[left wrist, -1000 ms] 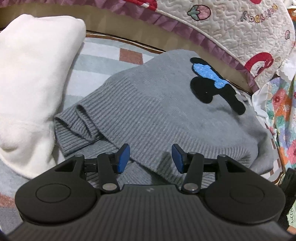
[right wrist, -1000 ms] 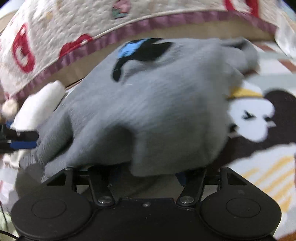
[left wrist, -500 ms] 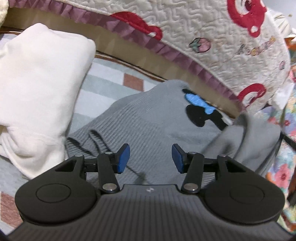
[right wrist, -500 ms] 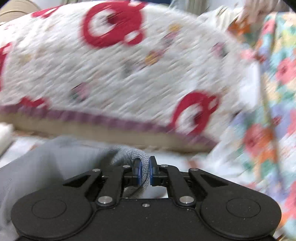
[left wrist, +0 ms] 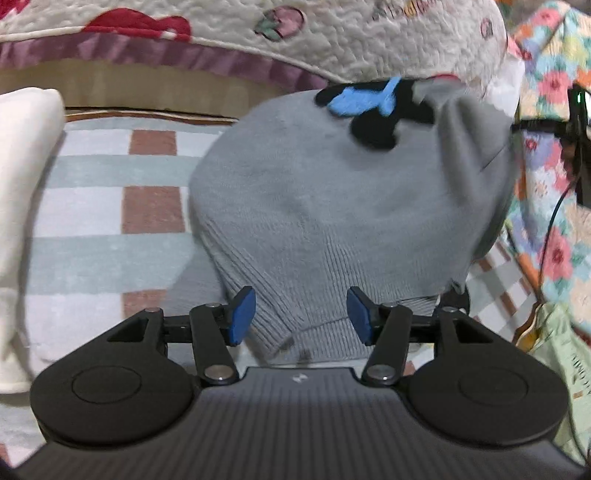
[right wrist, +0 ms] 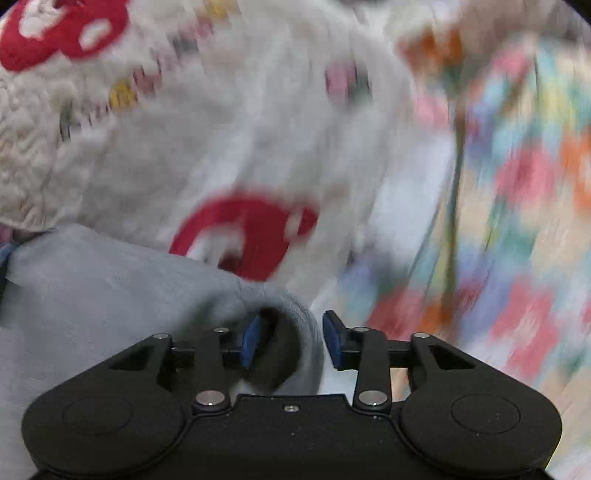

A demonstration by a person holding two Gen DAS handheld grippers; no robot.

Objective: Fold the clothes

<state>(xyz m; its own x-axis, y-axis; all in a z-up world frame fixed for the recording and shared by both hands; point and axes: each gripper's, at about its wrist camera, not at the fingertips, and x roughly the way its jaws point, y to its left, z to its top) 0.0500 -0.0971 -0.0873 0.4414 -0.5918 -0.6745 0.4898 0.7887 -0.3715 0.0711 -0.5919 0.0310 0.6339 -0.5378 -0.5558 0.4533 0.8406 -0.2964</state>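
A grey knit sweater [left wrist: 332,206] with a black and blue patch [left wrist: 369,103] lies bunched on a checked mat [left wrist: 110,206]. My left gripper [left wrist: 301,319] is open, its blue pads on either side of the sweater's ribbed hem without pinching it. In the right wrist view my right gripper [right wrist: 290,341] is open, and a grey ribbed sweater edge [right wrist: 295,332] curls between its pads. The right wrist view is blurred by motion.
A folded white garment [left wrist: 22,184] lies at the left on the mat. A quilted cream cover with red prints [left wrist: 258,33] rises behind the sweater. A flowered fabric [left wrist: 546,184] and a black cable [left wrist: 554,206] are at the right.
My right gripper was shut on the sweater edge and has now opened. The sweater's right side has been lifted and folded over. My left gripper has moved closer to the hem.
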